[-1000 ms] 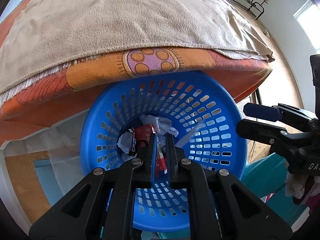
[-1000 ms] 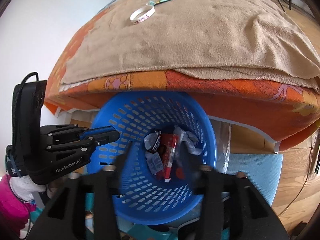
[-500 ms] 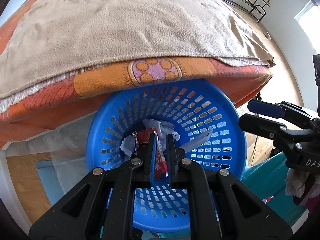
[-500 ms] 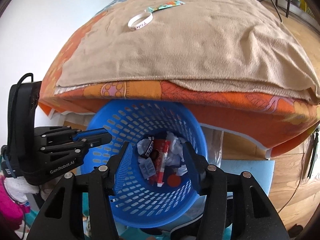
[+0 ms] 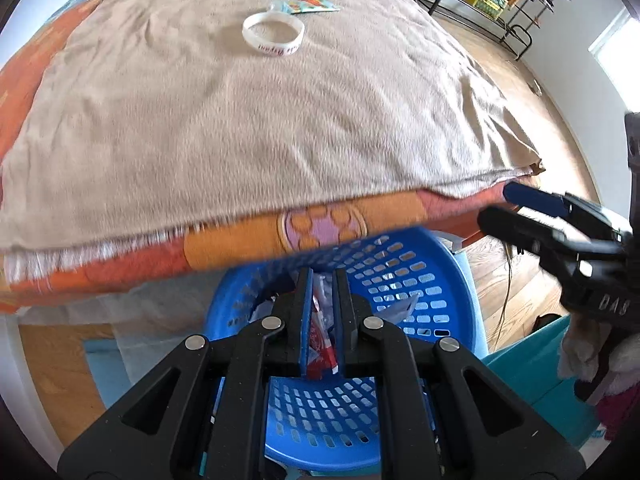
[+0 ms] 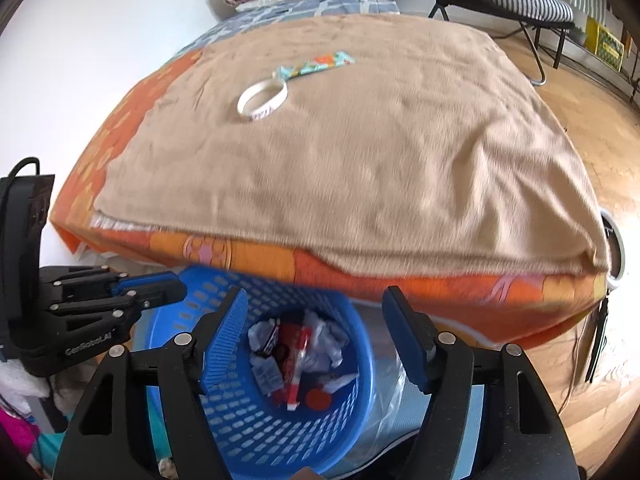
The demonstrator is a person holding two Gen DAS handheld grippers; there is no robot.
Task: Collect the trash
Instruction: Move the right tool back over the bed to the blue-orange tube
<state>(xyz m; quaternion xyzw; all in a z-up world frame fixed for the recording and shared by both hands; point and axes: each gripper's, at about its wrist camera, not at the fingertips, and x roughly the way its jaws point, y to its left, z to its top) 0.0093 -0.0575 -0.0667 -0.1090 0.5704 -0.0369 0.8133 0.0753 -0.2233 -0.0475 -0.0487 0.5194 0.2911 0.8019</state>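
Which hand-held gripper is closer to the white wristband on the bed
Hard to call. Left hand-held gripper and right hand-held gripper both hang above the blue basket at the bed's near edge, well short of the white wristband.

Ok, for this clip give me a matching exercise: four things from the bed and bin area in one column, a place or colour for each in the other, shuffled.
Things:
1. basket
2. wristband
3. blanket
4. red wrapper

Descriptions:
A. tan, spread over the bed
B. white ring lying on the bed
C. blue, perforated, at the foot of the bed
D. inside the bin among crumpled paper

Pairs: 1-C, 2-B, 3-A, 4-D
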